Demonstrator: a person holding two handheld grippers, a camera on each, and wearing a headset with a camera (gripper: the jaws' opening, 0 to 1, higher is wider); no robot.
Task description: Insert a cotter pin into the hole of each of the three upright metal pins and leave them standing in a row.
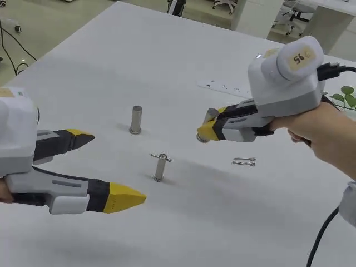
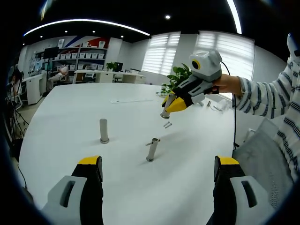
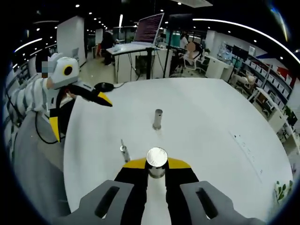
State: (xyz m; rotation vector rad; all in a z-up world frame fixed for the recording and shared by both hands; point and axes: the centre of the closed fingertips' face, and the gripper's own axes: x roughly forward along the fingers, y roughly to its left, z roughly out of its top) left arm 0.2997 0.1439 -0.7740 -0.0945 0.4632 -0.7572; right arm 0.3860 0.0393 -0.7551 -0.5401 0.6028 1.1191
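Three upright metal pins are on the white table (image 1: 167, 55). The far pin (image 1: 136, 119) stands bare. The middle pin (image 1: 159, 168) has a cotter pin (image 1: 162, 158) through its top. My right gripper (image 1: 204, 132) is shut on the third pin (image 1: 211, 115), whose round top (image 3: 157, 156) shows between the yellow tips; whether its base touches the table is unclear. Two loose cotter pins (image 1: 243, 161) lie below the right gripper. My left gripper (image 1: 108, 166) hovers wide open at the near left, holding nothing, and faces the far pin (image 2: 103, 131) and the middle pin (image 2: 151, 150).
A white ruler-like strip (image 1: 225, 87) lies on the far part of the table. A green plant (image 1: 347, 97) sits at the right edge. A black cable (image 1: 320, 239) hangs from the right gripper. The table's left edge (image 1: 55, 39) borders open floor.
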